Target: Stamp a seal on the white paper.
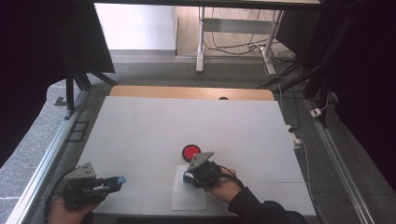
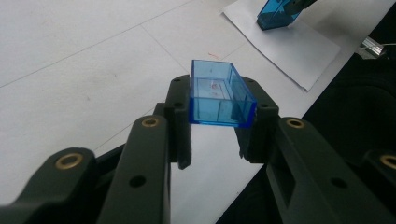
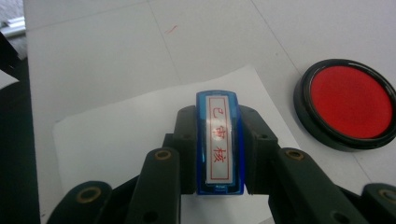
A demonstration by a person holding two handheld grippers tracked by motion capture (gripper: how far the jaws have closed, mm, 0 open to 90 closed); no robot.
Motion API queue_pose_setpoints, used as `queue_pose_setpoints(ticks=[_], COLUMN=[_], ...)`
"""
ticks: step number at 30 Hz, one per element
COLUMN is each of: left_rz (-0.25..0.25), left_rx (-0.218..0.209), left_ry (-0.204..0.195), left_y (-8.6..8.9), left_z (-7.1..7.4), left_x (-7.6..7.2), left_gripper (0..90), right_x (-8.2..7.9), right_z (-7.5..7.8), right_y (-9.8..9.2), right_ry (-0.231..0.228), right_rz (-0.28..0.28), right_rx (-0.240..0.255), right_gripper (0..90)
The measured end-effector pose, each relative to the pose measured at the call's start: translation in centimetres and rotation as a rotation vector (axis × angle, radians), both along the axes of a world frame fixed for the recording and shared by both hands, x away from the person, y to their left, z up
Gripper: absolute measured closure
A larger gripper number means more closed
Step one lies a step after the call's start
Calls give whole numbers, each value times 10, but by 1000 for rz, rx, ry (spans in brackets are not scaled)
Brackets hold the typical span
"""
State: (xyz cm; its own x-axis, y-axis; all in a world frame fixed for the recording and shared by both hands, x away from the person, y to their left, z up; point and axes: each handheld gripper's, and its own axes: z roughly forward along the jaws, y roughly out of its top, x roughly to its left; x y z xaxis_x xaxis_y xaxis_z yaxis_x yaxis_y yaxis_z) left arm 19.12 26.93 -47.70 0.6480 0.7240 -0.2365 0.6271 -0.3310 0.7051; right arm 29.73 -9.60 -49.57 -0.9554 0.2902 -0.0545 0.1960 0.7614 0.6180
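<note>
- While you hold both hands low at the near edge of the white table (image 1: 140, 126), your left gripper (image 2: 219, 122) is clamped on a clear blue cap (image 2: 219, 95), a small open-topped rectangular shell of see-through plastic.
- That cap sits crosswise between the two black jaws, raised above the tabletop, and its thin walls let the white surface show through, with faint red marks visible through the plastic.
- From the high view, your left gripper (image 1: 109, 183) sits at the table's near left corner with the cap's blue showing at its tip.
- Your right gripper (image 3: 219, 149) is closed on the stamp (image 3: 219, 142), a narrow blue body pinched by its long sides.
- Its pale rectangular face is turned up to the right gripper's camera, framed by a thin red line and carrying a column of red characters.
- Under the stamp lies a white sheet of paper (image 3: 121, 135), flat on the table.
- Just beside the paper's far corner rests a round ink pad (image 3: 348, 103), red in the middle with a black rim, apart from the stamp.
- Seen from above, your right gripper (image 1: 189, 175) hovers over the paper's far edge, with the ink pad just beyond it and well apart from your left hand (image 1: 67, 212).
</note>
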Motion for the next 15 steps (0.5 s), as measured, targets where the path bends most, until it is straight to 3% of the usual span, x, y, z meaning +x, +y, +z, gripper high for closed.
queue_pose_setpoints(ticks=[10,15], left_rz=[0,1], left_rx=[-1,-1], left_ry=[2,2], left_y=[0,0], left_z=[0,0], left_x=[0,0], left_gripper=[679,679], right_x=[17,20], right_z=[-4,-5], right_y=[-10,-12], right_ry=[129,161], right_rz=[-20,-31], right_rx=[82,102], right_gripper=[721,721])
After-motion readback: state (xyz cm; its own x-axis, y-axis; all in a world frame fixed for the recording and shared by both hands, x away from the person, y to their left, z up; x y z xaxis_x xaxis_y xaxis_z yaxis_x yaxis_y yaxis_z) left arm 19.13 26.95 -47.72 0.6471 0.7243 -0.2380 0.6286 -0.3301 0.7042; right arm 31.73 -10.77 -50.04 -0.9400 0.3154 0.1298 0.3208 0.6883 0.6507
